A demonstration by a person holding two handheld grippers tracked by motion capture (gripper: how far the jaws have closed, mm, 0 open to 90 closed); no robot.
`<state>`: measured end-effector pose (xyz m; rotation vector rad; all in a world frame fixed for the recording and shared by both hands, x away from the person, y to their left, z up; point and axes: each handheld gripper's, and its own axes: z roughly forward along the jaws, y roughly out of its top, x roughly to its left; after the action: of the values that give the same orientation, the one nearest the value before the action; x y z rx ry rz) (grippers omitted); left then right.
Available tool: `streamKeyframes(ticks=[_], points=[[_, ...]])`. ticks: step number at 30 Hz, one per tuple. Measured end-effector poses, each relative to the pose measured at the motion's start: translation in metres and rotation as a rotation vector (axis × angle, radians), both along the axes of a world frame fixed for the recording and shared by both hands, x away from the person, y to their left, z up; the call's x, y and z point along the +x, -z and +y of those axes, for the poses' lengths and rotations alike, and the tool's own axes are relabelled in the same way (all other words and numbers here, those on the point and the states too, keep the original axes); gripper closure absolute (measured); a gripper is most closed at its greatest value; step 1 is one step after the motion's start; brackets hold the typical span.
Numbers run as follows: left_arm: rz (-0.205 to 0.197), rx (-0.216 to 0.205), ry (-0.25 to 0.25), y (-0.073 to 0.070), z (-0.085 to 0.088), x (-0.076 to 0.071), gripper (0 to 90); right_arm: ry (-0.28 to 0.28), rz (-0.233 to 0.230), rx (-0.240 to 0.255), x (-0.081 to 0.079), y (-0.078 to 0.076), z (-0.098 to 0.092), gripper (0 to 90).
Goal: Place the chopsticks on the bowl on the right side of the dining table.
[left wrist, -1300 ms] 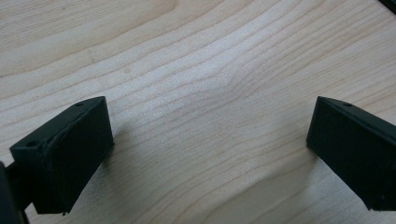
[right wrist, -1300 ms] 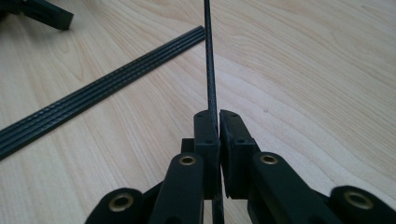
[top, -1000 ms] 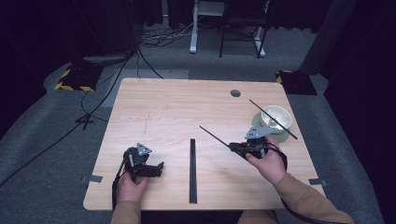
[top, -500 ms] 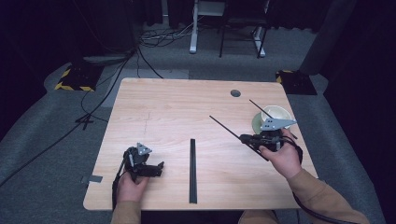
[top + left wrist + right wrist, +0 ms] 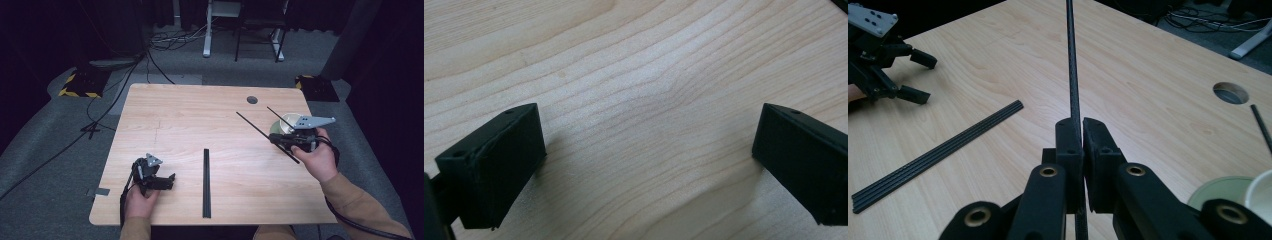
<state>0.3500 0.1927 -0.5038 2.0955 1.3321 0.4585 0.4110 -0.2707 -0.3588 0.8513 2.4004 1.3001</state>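
- right gripper (image 5: 274, 139) sits at the right side of the wooden table (image 5: 200, 115), held in the person's right hand (image 5: 316, 159); in the right gripper view its two black jaws are pressed together on a thin black rod (image 5: 1072, 70), which runs straight up and away between them.
- from the high view that rod (image 5: 260, 132) slants from the gripper up and left over the bare wood, with a shorter part sticking out toward the person on the other side of the jaws.
- just behind the gripper stands a pale cup (image 5: 289, 122) on a greenish disc (image 5: 1220, 190), with a second thin rod (image 5: 274, 112) leaning out of the cup.
- left gripper (image 5: 170, 181) rests low at the near left of the table in the left hand (image 5: 141, 200); the left gripper view has its jaws wide apart, with bare wood grain between them.
- a bundle of black rods (image 5: 206, 182) lies flat near the middle of the near edge, between the two grippers and touching neither.
- a round cable hole (image 5: 252, 100) is set in the table near its far edge.
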Motion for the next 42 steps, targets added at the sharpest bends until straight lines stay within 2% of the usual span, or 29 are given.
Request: streamKeyframes(ticks=[6,11,18,22,24,33,42], points=[[0.0,0.001,0.0,0.0,0.0,0.0,0.7,0.023,-0.009,0.019,0.007,-0.008,-0.015,86.8],[0.0,0.002,-0.005,0.0,0.0,0.0,0.6,0.065,-0.022,0.022,0.015,-0.016,-0.032,86.8],[-0.002,0.003,-0.004,0.0,0.0,0.001,0.6,0.124,-0.046,-0.013,0.03,-0.026,-0.057,86.9],[-0.002,0.003,-0.005,0.0,0.0,0.001,0.6,0.15,-0.052,-0.019,0.036,-0.026,-0.066,86.9],[0.0,0.003,-0.005,0.0,0.0,0.001,0.6,0.16,-0.045,-0.012,0.041,-0.025,-0.071,86.8],[-0.002,0.003,-0.005,0.0,0.0,0.001,0.6,0.212,-0.02,-0.05,0.065,-0.01,-0.09,86.8],[-0.002,0.003,-0.005,0.0,0.0,0.001,0.6,0.244,0.02,-0.076,0.081,0.011,-0.102,86.8]])
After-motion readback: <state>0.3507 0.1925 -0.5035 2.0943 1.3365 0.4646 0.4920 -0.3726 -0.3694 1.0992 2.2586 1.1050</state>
